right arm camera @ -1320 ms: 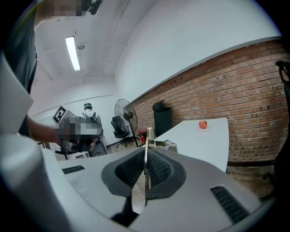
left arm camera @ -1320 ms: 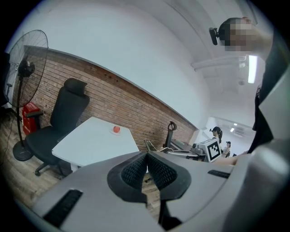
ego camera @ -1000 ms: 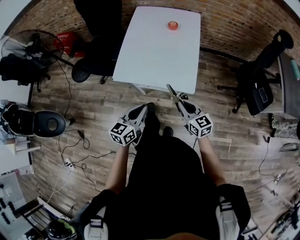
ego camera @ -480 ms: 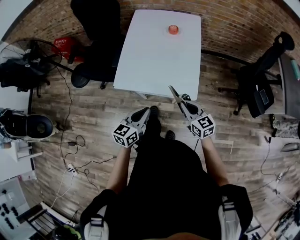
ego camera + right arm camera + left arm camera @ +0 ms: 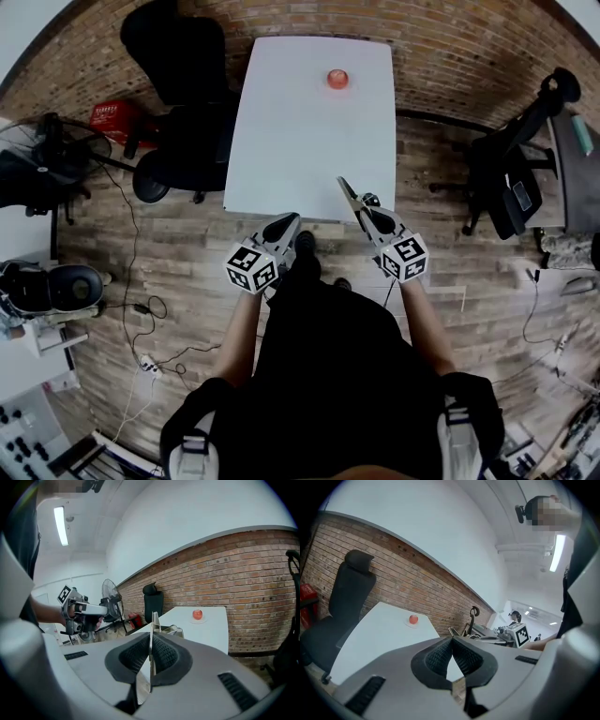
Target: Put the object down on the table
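My right gripper (image 5: 366,208) is shut on a thin flat metal utensil (image 5: 348,190) whose point sticks out over the near edge of the white table (image 5: 300,122). In the right gripper view the utensil (image 5: 152,625) stands edge-on between the pads. My left gripper (image 5: 289,220) is shut with nothing in it and hangs just short of the table's near edge; its pads meet in the left gripper view (image 5: 452,641). A small red round object (image 5: 337,78) sits on a little dish at the table's far end, also visible as the red object (image 5: 197,614).
A black office chair (image 5: 178,94) stands against the table's left side. Another black chair (image 5: 511,169) is off to the right. A fan (image 5: 37,159), a red case (image 5: 111,117) and loose cables lie on the wood floor at the left. A brick wall runs behind the table.
Both grippers have come forward to the table's near edge, which now lies closer in the head view. The right gripper still grips the utensil; the left stays shut.
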A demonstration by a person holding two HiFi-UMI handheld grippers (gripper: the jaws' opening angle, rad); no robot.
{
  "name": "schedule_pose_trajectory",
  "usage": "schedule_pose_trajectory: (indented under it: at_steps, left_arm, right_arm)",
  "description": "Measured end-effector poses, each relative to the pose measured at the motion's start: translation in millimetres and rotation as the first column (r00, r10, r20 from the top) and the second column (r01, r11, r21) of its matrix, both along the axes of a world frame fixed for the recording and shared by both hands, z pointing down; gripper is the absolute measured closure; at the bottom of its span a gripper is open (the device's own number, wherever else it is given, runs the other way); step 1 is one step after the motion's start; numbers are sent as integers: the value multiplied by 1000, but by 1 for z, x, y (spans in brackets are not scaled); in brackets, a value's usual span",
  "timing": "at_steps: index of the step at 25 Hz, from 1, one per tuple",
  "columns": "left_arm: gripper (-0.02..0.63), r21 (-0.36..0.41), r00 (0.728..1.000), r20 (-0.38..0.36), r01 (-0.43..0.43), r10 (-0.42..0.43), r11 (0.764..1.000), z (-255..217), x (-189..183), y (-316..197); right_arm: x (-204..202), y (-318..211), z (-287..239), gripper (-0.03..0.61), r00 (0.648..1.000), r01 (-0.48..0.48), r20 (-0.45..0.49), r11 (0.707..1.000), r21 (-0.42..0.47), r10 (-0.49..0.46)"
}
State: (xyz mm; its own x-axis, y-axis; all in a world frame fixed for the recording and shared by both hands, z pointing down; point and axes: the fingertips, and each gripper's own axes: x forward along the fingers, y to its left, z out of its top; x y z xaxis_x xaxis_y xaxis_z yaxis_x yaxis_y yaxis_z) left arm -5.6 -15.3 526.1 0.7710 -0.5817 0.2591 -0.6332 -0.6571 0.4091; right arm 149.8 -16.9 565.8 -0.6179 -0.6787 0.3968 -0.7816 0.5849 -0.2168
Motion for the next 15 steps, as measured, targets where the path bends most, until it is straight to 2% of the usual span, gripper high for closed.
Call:
schedule_pose_trajectory:
  at_steps: [8,15]
  left_arm:
    - [592,5,996,-14,-88,88,996,-5,-4,-67]
    - [592,7,987,-21,-157,157,988,-4,4,-108]
  right_arm:
    - [-8,-53,-17,578,996,-83,-9,996,30,83]
    - [-2,-76,-2,577,987,-158,-12,987,-12,158]
